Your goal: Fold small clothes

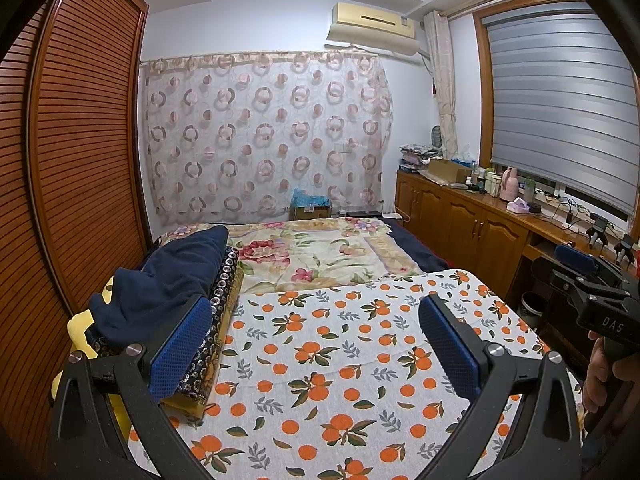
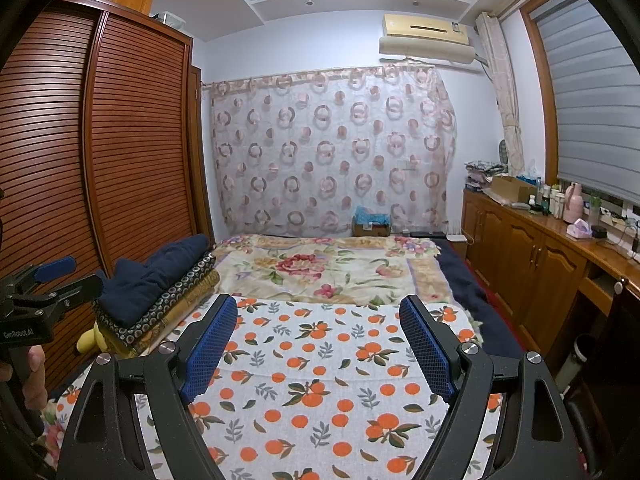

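A white cloth printed with oranges [image 1: 340, 356] lies flat on the bed; it also shows in the right wrist view [image 2: 320, 364]. My left gripper [image 1: 316, 320] is open and empty, held above this cloth. My right gripper [image 2: 318, 320] is open and empty above the same cloth. A stack of folded clothes with a dark navy garment [image 1: 168, 280] on top sits at the bed's left side, just beyond my left gripper's left finger; the navy garment also shows in the right wrist view [image 2: 152, 276]. The right gripper's body [image 1: 600, 296] shows at the right edge of the left wrist view.
A floral blanket [image 1: 316, 256] covers the far half of the bed. A slatted wooden wardrobe [image 1: 80, 140] stands close on the left. A wooden cabinet [image 1: 472, 220] with bottles and boxes runs along the right wall. A yellow soft item [image 2: 90, 340] lies beside the stack.
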### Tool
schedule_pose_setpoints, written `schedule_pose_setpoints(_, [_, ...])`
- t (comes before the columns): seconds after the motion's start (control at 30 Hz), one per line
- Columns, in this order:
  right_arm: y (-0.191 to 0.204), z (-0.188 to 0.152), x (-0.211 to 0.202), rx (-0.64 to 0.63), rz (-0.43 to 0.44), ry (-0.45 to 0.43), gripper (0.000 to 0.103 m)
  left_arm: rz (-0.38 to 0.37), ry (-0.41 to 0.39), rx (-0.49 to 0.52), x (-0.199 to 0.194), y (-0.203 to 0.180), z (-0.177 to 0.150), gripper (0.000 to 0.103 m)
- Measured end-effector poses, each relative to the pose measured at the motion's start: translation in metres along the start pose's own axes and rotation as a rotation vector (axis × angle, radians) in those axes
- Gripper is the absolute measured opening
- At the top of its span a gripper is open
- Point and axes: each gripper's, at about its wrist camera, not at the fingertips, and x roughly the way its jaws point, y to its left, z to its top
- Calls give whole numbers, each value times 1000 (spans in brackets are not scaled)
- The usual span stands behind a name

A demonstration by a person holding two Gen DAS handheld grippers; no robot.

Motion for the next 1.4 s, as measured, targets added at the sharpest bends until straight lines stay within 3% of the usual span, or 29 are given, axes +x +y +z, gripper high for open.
schedule_pose_setpoints(1.4, [-5,0,0,-1,5,2,85,1,2,4,-2,-1,1,103])
